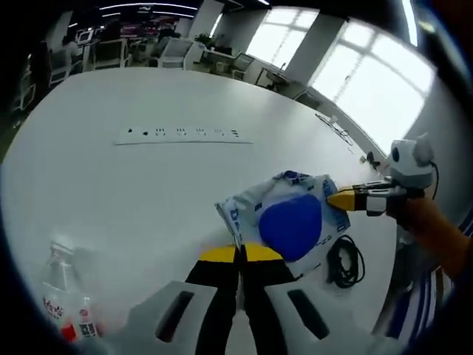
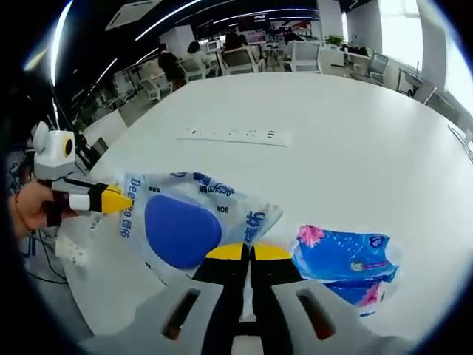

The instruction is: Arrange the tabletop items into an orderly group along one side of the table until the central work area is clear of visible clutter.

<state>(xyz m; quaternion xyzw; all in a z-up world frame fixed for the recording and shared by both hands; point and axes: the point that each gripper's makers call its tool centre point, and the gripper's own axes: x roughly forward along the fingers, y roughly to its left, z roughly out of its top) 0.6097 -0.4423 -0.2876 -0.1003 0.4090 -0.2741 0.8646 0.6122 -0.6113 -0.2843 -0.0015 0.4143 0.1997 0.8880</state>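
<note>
Open table point(image 1: 148, 89); power strip point(image 1: 182, 134) midway

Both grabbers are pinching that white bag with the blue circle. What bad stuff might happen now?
1. The left gripper and right gripper pinch opposite edges of the bag; pulling apart might tear it.
2. The black cable lies right beside the bag, so a drag may snag it.
3. The bottle stands near the left gripper and could get knocked over. The blue packet sits close by the right gripper and could get shoved.

An open-plan office: a large white meeting table point(image 1: 148, 177), desks with chairs point(image 2: 236, 61), ceiling strip lights point(image 2: 170, 18).
</note>
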